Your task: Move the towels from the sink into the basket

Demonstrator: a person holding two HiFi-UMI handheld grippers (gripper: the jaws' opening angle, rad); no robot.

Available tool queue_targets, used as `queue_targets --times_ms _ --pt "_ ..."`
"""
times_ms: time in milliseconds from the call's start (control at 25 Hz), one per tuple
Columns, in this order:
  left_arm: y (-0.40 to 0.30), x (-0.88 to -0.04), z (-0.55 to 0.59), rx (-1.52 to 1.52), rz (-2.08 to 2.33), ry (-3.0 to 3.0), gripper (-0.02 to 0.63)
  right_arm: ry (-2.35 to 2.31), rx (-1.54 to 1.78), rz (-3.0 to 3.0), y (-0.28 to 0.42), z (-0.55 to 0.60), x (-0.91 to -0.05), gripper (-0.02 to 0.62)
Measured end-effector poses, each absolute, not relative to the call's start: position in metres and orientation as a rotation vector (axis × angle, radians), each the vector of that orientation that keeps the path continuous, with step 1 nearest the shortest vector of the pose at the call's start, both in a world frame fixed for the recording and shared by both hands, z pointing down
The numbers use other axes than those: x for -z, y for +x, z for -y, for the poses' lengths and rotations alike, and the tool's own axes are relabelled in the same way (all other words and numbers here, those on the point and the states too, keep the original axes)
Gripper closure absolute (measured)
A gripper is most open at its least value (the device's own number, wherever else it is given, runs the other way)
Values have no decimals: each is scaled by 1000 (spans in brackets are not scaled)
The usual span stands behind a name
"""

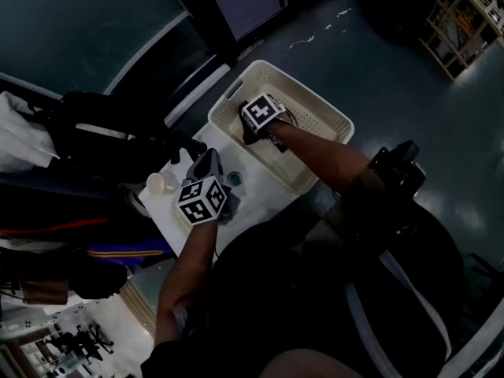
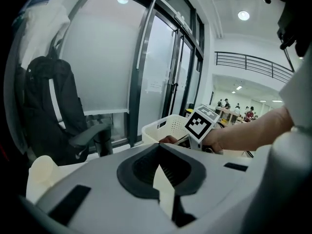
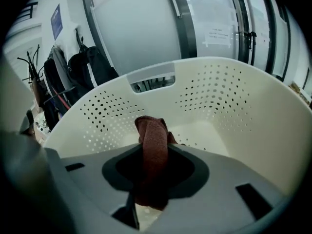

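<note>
The cream perforated basket (image 1: 331, 118) stands just beyond the white sink (image 1: 260, 189). My right gripper (image 1: 250, 135) reaches down inside the basket, its marker cube on top. In the right gripper view the right gripper (image 3: 152, 152) is shut on a reddish-brown towel (image 3: 154, 135), which sticks up past the jaw tips against the basket wall (image 3: 219, 101). My left gripper (image 1: 198, 159) hovers over the sink near its dark drain (image 1: 235, 179). In the left gripper view the left gripper (image 2: 159, 145) has its jaw tips together with nothing held. No other towel shows.
A small pale cup (image 1: 156, 183) stands at the sink's left edge. A dark backpack on a chair (image 2: 46, 99) and glass doors (image 2: 146, 77) lie beyond the sink. A wooden shelf (image 1: 465, 22) stands far right. The person's legs fill the lower head view.
</note>
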State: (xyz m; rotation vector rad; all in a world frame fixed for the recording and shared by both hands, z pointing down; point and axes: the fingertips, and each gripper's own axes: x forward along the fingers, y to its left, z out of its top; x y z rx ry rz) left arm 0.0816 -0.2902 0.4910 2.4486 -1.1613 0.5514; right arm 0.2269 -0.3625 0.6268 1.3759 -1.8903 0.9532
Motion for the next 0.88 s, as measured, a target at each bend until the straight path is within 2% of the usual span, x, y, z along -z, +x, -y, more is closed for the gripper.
queue_targets --times_ms 560,880 --pt "61 -498 283 -528 1200 2401 598 1320 -866 1854 219 367 -655 436" --pt "62 -487 277 -486 1173 2471 598 1341 -856 1834 225 365 -641 359"
